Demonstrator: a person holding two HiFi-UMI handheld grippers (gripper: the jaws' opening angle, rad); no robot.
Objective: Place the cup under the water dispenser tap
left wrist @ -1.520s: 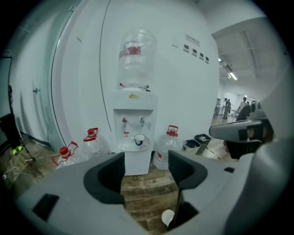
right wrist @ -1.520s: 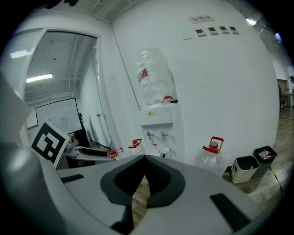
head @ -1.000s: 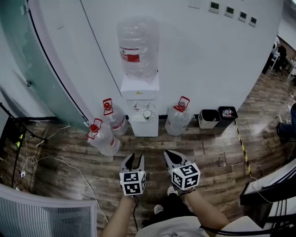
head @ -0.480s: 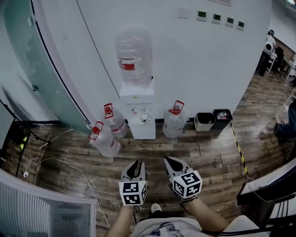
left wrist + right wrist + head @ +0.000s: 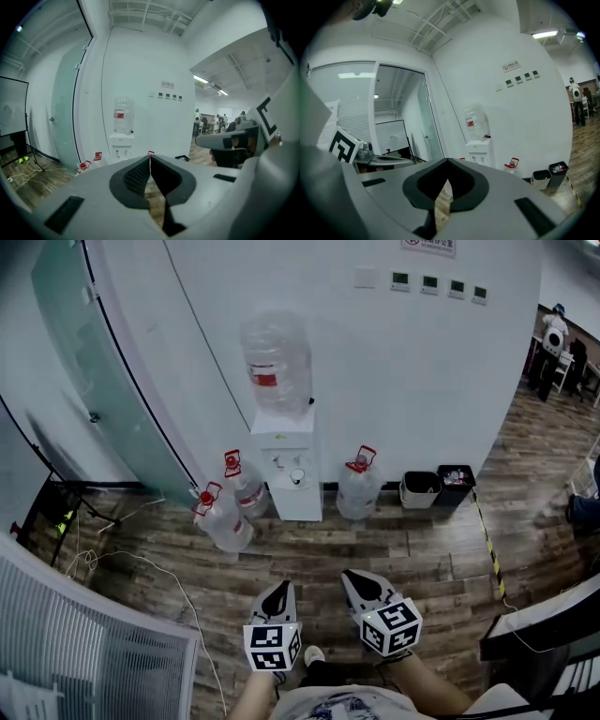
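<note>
A small white cup (image 5: 297, 475) stands in the white water dispenser (image 5: 289, 451), on the shelf below its taps, with a large clear bottle (image 5: 276, 357) on top. Both grippers hover over the wooden floor, well short of the dispenser. My left gripper (image 5: 282, 585) is shut, its tips meeting with nothing between them (image 5: 150, 157). My right gripper (image 5: 350, 574) is also shut and empty (image 5: 447, 160). The dispenser (image 5: 121, 140) shows far ahead in the left gripper view, and the same dispenser (image 5: 480, 150) in the right gripper view.
Spare water bottles with red caps lie and stand beside the dispenser: one (image 5: 246, 488), another (image 5: 220, 519) at its left, a third (image 5: 356, 491) at its right. Two small bins (image 5: 419, 489) sit by the wall. A glass partition (image 5: 103, 381) and floor cables (image 5: 122, 559) are at the left.
The dispenser now looks smaller and farther away: both grippers have drawn back from it. The left gripper's jaws, open a second ago, have closed.
</note>
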